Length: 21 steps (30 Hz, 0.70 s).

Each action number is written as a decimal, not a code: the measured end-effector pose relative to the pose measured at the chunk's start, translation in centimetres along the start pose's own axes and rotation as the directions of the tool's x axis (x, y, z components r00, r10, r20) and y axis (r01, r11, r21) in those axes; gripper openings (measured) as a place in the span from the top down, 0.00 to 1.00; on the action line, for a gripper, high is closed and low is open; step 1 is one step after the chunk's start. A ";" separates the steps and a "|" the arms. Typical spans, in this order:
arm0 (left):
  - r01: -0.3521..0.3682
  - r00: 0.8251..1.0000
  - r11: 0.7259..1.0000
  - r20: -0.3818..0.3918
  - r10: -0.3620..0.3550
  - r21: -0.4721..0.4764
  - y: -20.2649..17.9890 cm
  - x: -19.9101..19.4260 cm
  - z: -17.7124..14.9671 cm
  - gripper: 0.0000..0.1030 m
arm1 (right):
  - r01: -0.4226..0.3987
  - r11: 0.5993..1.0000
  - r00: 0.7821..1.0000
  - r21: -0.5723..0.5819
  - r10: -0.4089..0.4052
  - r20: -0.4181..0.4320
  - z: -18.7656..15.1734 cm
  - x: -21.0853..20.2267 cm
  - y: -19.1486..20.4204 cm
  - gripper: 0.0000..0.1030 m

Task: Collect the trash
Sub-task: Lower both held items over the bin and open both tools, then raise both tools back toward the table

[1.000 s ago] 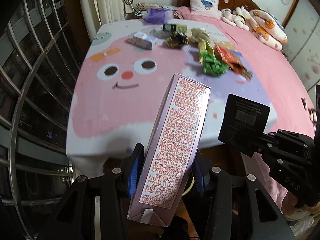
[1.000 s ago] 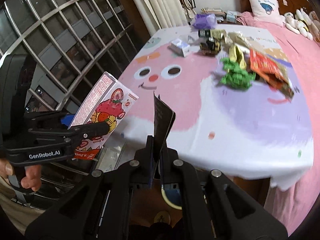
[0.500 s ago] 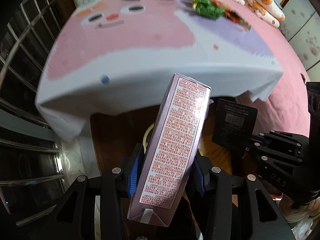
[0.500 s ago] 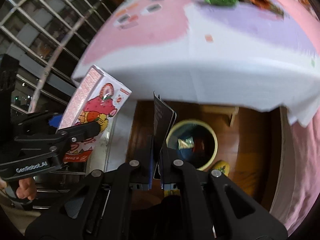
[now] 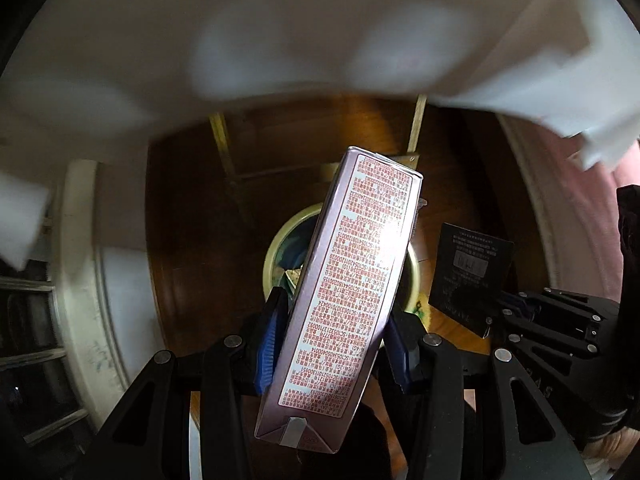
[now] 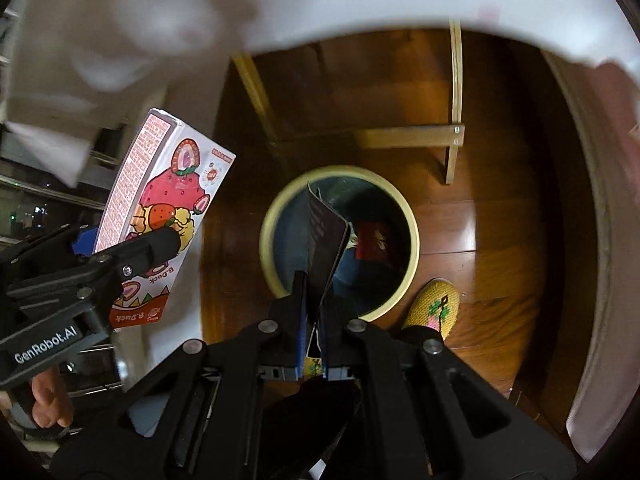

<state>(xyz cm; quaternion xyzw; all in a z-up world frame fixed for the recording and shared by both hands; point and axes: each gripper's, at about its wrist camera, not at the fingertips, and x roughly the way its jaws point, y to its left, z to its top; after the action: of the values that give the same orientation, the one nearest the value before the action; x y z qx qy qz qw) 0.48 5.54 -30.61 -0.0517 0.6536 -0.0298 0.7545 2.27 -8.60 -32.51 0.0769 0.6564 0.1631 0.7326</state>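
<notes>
Holding my right hand-held gripper (image 6: 312, 330) clamped on a thin black packet (image 6: 325, 236), which is hanging directly over the round bin (image 6: 412, 236) on the floor. My left hand-held gripper (image 5: 330, 346) is gripping the tall pink carton (image 5: 348, 308) (long axis pointing forward), off to the bin's left.

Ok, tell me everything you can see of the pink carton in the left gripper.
The pink carton is a tall, slim cardboard box, clamped near its lower end between the blue pads of the left gripper. One narrow side carries dense red print; the broad face shows strawberry artwork and "B.Duck" lettering. Its folded bottom seam faces the left camera. It looks intact, tilts rightward, and hangs over the round bin on the wooden floor, touching only the gripper.
</notes>
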 end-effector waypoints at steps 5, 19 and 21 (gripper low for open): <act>0.000 1.000 1.000 0.000 0.000 -0.003 -0.4 5.6 0.4 0.56 | 0.001 1.000 1.000 -0.001 -0.001 -0.001 0.7 5.3 -1.9 0.96; 0.033 0.999 0.999 -0.017 -0.033 -0.029 1.9 9.2 -0.4 0.10 | -0.044 0.998 0.999 0.038 0.044 0.019 1.4 9.0 -4.0 0.44; 0.038 0.999 0.999 -0.008 -0.038 -0.034 2.7 8.4 -0.5 0.10 | -0.045 0.998 0.999 0.032 0.044 0.021 1.4 8.1 -3.7 0.43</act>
<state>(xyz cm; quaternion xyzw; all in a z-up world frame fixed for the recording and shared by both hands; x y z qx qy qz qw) 1.12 7.28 -39.25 -0.0767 0.6561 -0.0336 0.7500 4.84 -9.16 -41.16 0.1049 0.6495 0.1677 0.7342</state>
